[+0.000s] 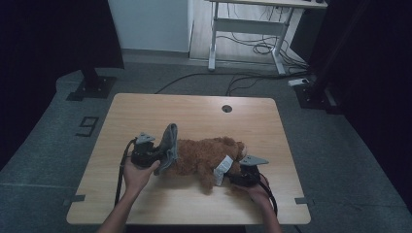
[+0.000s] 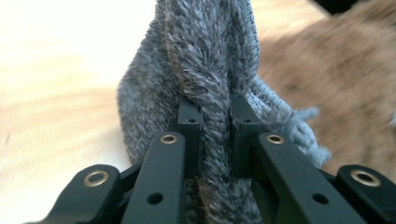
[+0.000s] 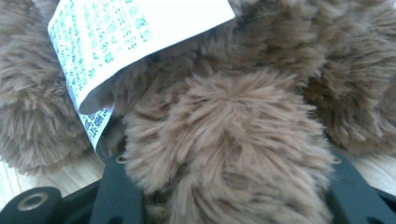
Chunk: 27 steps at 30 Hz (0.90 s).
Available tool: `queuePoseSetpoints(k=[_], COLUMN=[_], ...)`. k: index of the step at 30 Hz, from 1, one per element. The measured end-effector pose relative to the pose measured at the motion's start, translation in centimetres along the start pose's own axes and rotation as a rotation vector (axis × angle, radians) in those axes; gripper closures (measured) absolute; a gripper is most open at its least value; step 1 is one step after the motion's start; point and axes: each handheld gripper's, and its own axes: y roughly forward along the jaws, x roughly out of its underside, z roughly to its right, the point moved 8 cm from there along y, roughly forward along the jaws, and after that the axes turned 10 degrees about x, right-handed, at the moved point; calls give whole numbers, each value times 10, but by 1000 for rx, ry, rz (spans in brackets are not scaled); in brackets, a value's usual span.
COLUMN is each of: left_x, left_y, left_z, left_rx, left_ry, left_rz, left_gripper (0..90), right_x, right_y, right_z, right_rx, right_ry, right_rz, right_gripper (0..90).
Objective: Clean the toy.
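Grey carpet and a dark-curtained room surround a pale wooden table [image 1: 194, 116] with rounded corners and a small round cable hole near its far edge; a white-legged desk stands farther back with cables on the floor beneath it. On the near half of the table lies a fluffy brown plush toy animal [image 1: 204, 158], stretched on its side across the surface, with a white printed label [image 1: 224, 167] hanging from it.

At the toy's left end stands a grey knitted, fuzzy fabric piece [image 1: 167, 145], rising upright from the table and touching the brown fur. The left gripper [image 1: 154, 154], held in the person's left hand [image 1: 138, 174], has its black jaws closed on a fold of this grey fabric; in the left gripper view the fold [image 2: 212, 126] is pinched tightly between the two pads, with the brown toy blurred behind.

The right gripper [image 1: 238, 175], held in the right hand [image 1: 257, 191], sits at the toy's right end. In the right gripper view a thick brown furry limb [image 3: 229, 154] fills the gap between the jaws, which appear to be clamped on it, though the pads themselves are buried in fur. The label [image 3: 126, 42] hangs just above.
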Motion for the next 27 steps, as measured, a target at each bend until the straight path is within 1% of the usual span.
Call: queuePoseSetpoints(k=[2, 4, 6, 7, 8, 10, 11, 13, 15, 17, 18, 19, 21, 23, 25, 26, 27], left_x=[13, 19, 20, 18, 14, 1, -7, -24, -43, -60, -65, -67, -66, -58, -53, -51, -50], left_y=[6, 13, 17, 16, 13, 6, 3, -2, -4, 0, 4, 9, 22, 38, 43, 43, 43], left_z=[-6, -10, -13, -14, -14, -10, -6, 5, 19, 34, 40, 43, 47, 45, 42, 42, 41], left_rx=[20, 10, 12, 11, 7, -4, -2, 12, 20, 34, 38, 36, 37, 39, 49, 54, 57], left_ry=[-36, -35, -50, -52, -50, -34, -22, 8, 47, 87, 97, 109, 110, 95, 73, 67, 61], left_rz=[-23, -47, -54, -56, -47, -15, 7, 42, 64, 70, 65, 49, 8, -27, -7, 1, 9], left_gripper=[781, 782, 783, 783, 783, 783, 781, 780, 781, 780, 779, 778, 773, 770, 767, 766, 767], right_x=[0, 0, 0, 0, 0, 0, 0, 0, 0, 0, 0, 0, 0, 0, 0, 1, 1], right_y=[0, 0, 0, 0, 0, 0, 0, 0, 0, 0, 0, 1, 1, 1, 1, 1, 1], right_z=[0, 0, 0, 0, 0, 0, 0, 0, 0, 0, 0, 0, 0, 1, 2, 4, 5], right_rx=[-2, -3, -3, -1, 1, 0, -1, -1, 3, 12, 16, 19, 21, 29, 41, 60, 68], right_ry=[1, 3, 2, 3, 2, 3, 5, 6, 3, 1, -2, -5, -7, -5, 4, 17, 25], right_rz=[-1, -3, -4, -3, -2, -4, -5, -5, -4, -3, -3, -1, -1, -1, -5, -15, -20], right_gripper=[504, 504, 505, 505, 505, 505, 505, 505, 504, 504, 504, 503, 497, 471, 406, 357, 325])
